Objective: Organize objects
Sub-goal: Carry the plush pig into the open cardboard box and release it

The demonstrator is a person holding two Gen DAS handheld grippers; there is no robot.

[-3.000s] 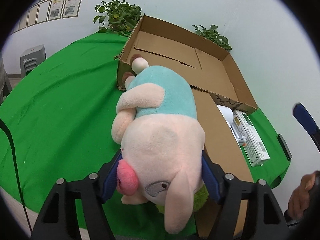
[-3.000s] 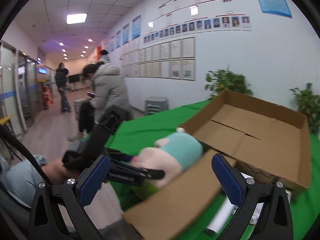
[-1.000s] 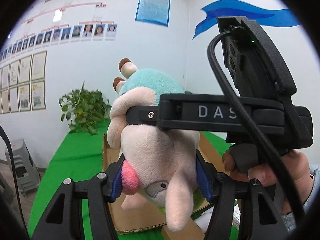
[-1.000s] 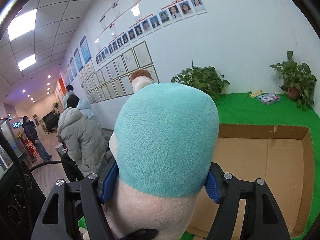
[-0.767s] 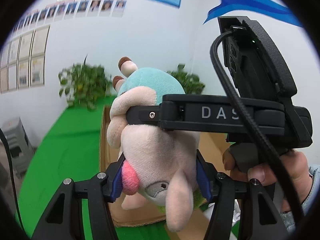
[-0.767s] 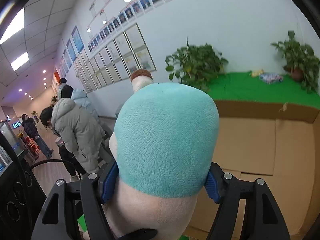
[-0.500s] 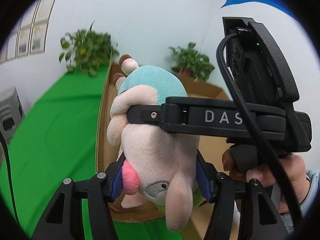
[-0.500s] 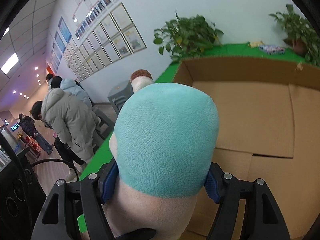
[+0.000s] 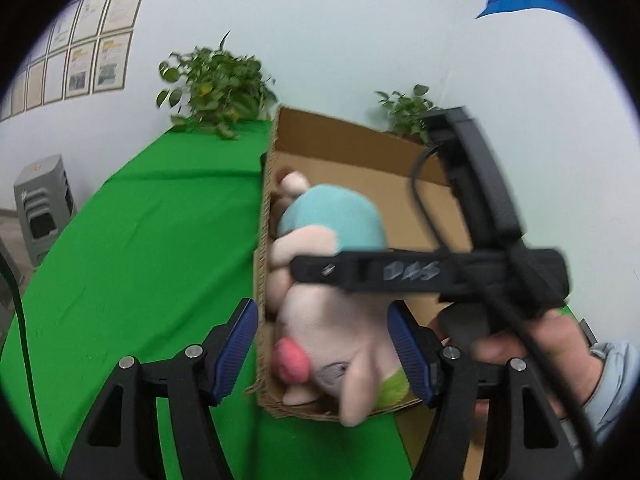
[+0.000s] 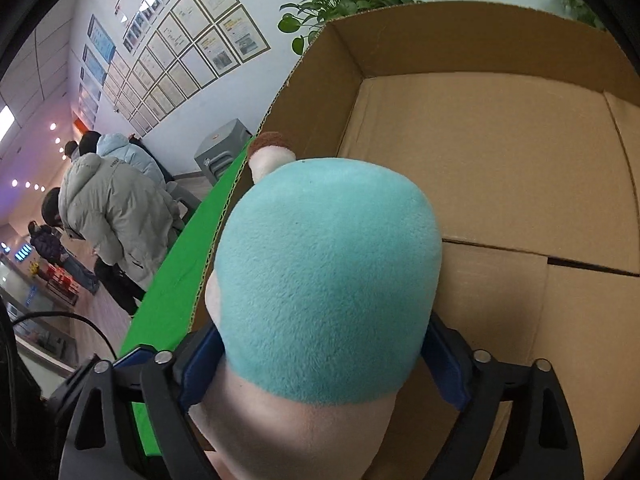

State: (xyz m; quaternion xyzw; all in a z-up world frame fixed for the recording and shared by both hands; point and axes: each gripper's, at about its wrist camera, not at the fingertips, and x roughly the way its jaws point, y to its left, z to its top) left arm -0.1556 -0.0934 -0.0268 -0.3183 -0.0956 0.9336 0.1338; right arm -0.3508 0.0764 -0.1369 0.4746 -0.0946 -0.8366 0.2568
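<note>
on the left of my left wrist view lies the green surface [image 9: 132, 248], then my left tool [image 9: 324, 344], its blue pads spread wide apart and touching nothing. between and beyond those pads the plush toy [image 9: 332, 280] hangs inside the cardboard box [image 9: 360, 148], close against the box's left wall; i cannot tell whether it touches the floor of the box. further right my right tool [image 10: 320, 364] is clamped around the toy's middle, pads pressed into the pink and teal fur, with the toy's brown-tipped foot pointing to the far end.

as i judge it, the handover between my tools is done and the toy is nearly placed: what is left is to lower it, let go and pull clear. i see no other loose objects, so i cannot say whether more remain to sort.

count: one plush toy, one box, two tools, two potted plants [image 9: 216, 80] behind the box.
</note>
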